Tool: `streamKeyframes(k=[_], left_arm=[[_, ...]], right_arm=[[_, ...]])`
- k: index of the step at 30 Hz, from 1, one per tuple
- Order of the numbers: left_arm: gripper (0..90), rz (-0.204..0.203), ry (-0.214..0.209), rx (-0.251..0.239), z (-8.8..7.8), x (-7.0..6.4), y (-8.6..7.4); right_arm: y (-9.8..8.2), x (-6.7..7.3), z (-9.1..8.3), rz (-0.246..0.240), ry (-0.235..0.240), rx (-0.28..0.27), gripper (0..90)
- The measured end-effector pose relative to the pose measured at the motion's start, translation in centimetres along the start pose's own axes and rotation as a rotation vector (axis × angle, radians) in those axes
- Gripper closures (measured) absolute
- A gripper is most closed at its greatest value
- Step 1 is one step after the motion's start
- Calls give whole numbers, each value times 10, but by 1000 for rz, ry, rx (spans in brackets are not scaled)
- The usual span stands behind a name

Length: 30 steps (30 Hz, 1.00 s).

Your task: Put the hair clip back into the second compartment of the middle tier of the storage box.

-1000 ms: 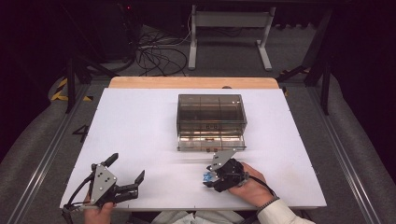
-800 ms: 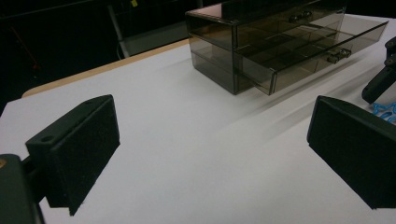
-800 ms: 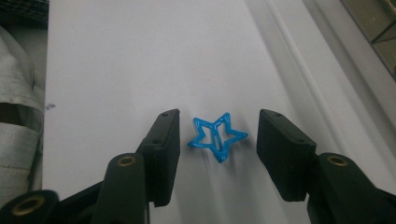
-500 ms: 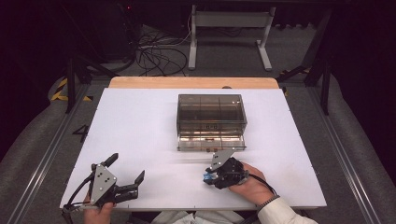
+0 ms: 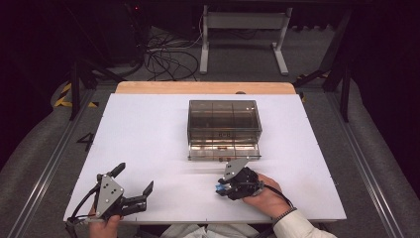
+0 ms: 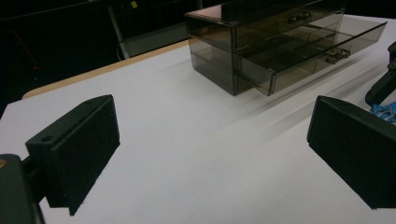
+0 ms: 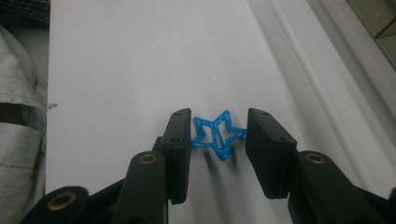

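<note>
A small blue star-shaped clip (image 7: 218,135) lies on the white tabletop (image 5: 148,134), near the front edge right of the middle. My right gripper (image 7: 218,136) is shut on it, each pad touching a point of the star. From above, the right gripper (image 5: 219,189) points left with a hand behind it, and the clip (image 5: 218,188) shows as a blue speck at its tips. At the front left, my left gripper (image 5: 133,178) stands open and holds nothing; its own view shows wide jaws (image 6: 210,154) over bare table, with the clip (image 6: 385,112) at the right edge.
A smoky see-through drawer box (image 5: 224,124) stands mid-table, its lower drawer (image 5: 224,151) pulled out toward me, just beyond my right gripper. It also appears ahead of my left gripper (image 6: 261,42). A wooden strip (image 5: 205,88) edges the far side. Cables (image 5: 168,59) lie on the floor.
</note>
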<state>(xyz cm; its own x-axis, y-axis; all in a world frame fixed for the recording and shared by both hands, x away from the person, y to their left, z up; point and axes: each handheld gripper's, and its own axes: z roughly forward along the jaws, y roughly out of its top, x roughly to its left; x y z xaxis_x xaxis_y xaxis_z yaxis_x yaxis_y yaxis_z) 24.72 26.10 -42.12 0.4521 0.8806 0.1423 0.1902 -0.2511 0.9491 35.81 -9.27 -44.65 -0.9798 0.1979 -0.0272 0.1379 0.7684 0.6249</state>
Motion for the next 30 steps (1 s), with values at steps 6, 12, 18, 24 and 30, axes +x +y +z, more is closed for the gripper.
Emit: streamKeyframes(k=[6, 12, 18, 24, 30], left_arm=[[30, 0, 1, 1, 0, 0, 0], [31, -2, 1, 0, 0, 0, 0], [30, -2, 2, 0, 1, 0, 0], [30, -3, 2, 1, 0, 0, 0], [30, -2, 3, 0, 0, 0, 0]], right_arm=[[1, 3, -5, -2, -27, -22, 617], [3, 5, -12, -2, -49, -55, 616], [5, 7, -23, -4, -73, -92, 616], [8, 12, -33, -3, -101, -130, 617], [9, 15, -42, -1, -129, -171, 616]])
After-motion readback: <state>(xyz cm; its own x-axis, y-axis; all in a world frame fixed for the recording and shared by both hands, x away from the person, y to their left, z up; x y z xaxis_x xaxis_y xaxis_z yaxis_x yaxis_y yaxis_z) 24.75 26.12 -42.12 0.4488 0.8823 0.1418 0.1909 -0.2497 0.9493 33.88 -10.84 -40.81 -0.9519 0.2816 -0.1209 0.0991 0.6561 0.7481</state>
